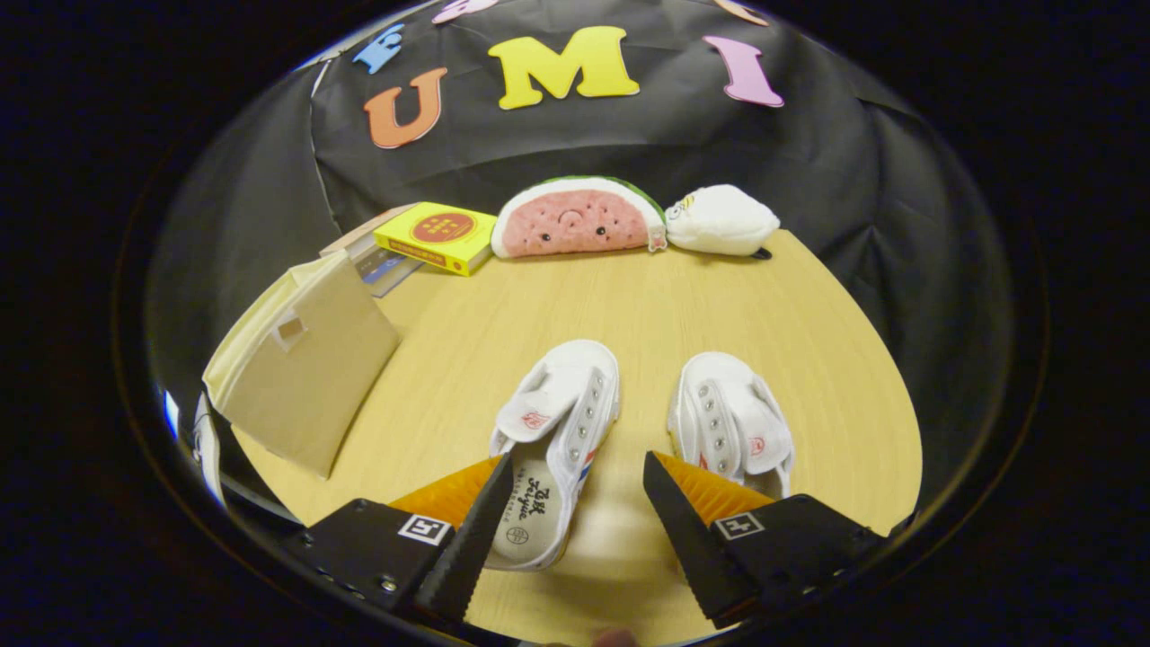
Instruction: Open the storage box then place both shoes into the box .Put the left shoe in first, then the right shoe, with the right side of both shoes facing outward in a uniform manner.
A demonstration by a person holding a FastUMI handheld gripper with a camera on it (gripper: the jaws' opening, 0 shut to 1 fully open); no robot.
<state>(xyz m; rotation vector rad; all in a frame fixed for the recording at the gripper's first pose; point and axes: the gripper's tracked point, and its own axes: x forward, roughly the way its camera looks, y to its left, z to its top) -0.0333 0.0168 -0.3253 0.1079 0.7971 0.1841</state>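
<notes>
Two shoes (629, 422) on wooden table (539, 305), black cloth wall behind; hand-held gripper (575, 481) fingers apart, gripping nothing.

The table (575, 296) has a light wood-grain top. At its far edge, against the booth wall, a watermelon plush (575, 218) lies beside a white plush (721, 220), the two touching. A yellow box (437, 235) rests on stacked books (377, 261), near the watermelon plush.
</notes>
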